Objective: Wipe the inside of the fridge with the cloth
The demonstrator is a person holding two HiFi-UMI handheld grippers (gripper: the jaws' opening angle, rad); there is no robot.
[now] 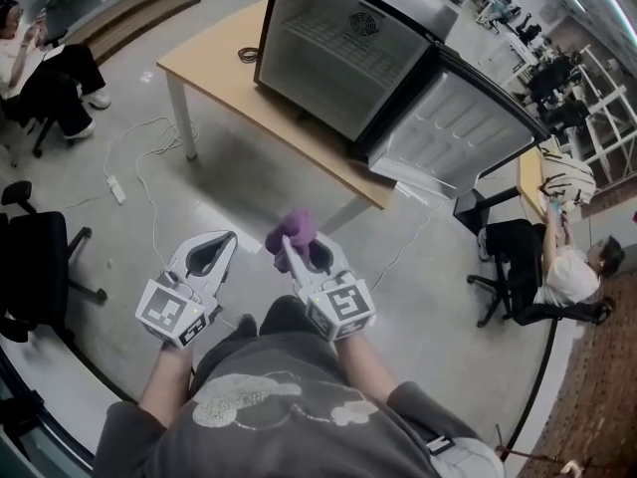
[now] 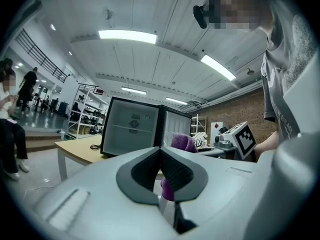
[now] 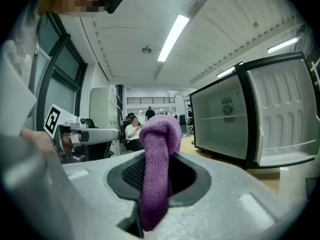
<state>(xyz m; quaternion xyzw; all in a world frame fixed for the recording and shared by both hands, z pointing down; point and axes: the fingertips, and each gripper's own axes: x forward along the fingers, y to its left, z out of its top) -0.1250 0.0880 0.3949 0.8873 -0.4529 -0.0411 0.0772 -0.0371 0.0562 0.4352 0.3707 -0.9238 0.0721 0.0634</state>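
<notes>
Right tongs (image 3: 156,176) pinching purple cloth (image 3: 159,134); left tongs (image 2: 160,160) pressed together. Fridge (image 1: 343,53) sitting on tabletop (image 1: 214,66), door (image 1: 453,132) swung open, shelf inside wire, I think.

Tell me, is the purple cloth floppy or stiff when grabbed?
Probably floppy: the purple cloth folds over in a soft hump where the right gripper pinches it. Likely light: the hump holds itself up. Its fuzzy weave probably isn't slippery.

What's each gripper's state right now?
Left gripper: closed, empty.
Right gripper: closed on the purple cloth.
</notes>
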